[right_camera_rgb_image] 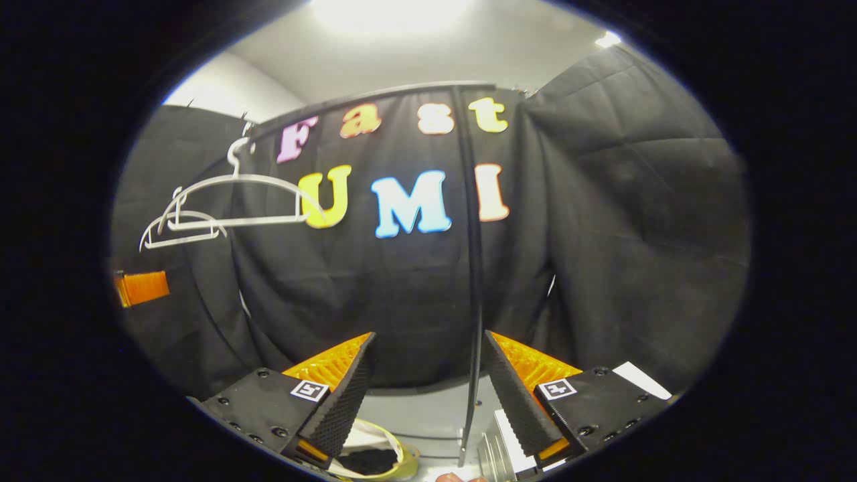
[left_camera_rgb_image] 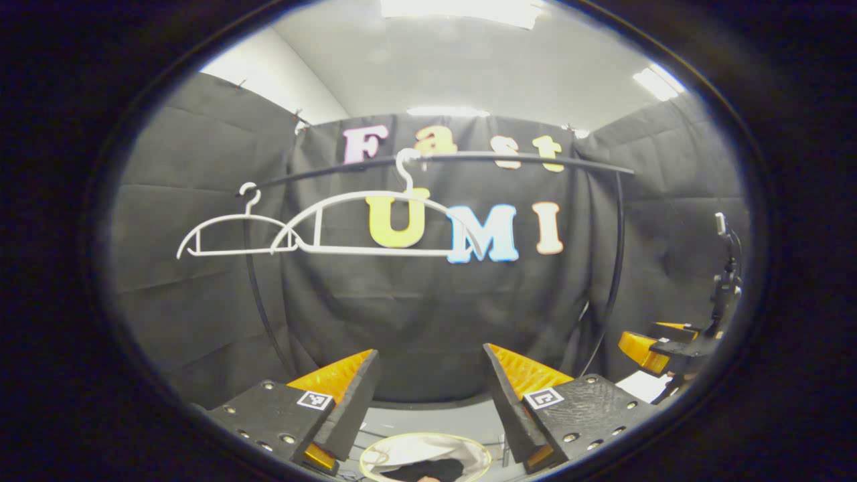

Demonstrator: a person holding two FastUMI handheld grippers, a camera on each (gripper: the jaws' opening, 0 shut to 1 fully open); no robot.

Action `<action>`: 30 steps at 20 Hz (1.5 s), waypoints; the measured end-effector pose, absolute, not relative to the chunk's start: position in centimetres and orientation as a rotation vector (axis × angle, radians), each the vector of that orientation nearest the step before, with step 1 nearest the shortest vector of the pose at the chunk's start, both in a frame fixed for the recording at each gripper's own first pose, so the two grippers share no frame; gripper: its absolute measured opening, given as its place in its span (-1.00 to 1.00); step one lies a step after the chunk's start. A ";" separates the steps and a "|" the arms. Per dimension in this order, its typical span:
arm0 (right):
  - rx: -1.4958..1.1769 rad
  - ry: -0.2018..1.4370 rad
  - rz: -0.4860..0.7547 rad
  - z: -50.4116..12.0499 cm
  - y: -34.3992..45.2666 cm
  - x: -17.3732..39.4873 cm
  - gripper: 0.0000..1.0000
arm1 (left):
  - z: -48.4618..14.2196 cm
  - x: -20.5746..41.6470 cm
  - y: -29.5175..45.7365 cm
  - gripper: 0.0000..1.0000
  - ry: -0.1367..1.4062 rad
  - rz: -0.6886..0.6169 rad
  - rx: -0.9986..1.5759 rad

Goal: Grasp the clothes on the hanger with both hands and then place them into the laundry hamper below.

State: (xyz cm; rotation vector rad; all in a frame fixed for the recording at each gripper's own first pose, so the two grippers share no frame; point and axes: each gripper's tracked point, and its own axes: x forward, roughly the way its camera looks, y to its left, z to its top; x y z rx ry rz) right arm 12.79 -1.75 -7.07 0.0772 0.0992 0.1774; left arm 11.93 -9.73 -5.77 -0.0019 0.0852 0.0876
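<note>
Black rail [left_camera_rgb_image: 509,158] carries two bare hangers [left_camera_rgb_image: 375,224], stripped so nothing hangs. Hamper [left_camera_rgb_image: 425,458] sits directly below to catch the drop; dark clothes [left_camera_rgb_image: 422,470] lie inside it. Left tongs [left_camera_rgb_image: 428,395] and right tongs [right_camera_rgb_image: 428,395] stand released, gripping nothing, raised above the hamper.

The hangers [left_camera_rgb_image: 375,227] looked like smooth white plastic; the rail [left_camera_rgb_image: 509,158] at 12 o'clock was dark, slightly glossy metal. The hamper [left_camera_rgb_image: 428,455] at 6 o'clock looked like pale matt cloth.
</note>
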 end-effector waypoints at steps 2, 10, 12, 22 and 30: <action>0.125 0.038 0.210 -4.2 -2.5 11.8 0.86 | -3.5 11.5 -10.5 0.76 0.027 0.121 -0.011; 0.064 -0.087 0.190 1.8 -3.1 9.3 0.95 | 4.5 6.2 -11.2 0.76 -0.086 0.086 -0.021; 0.075 -0.068 0.169 1.2 -2.6 8.5 0.95 | 3.3 6.0 -9.5 0.75 -0.080 0.098 -0.003; 0.037 -0.020 0.038 -2.7 -0.7 5.4 0.95 | -5.0 6.7 -4.0 0.77 -0.007 -0.009 -0.020; 0.017 -0.056 0.027 -1.6 1.8 4.5 0.95 | -4.1 7.7 -1.1 0.76 -0.070 -0.018 -0.025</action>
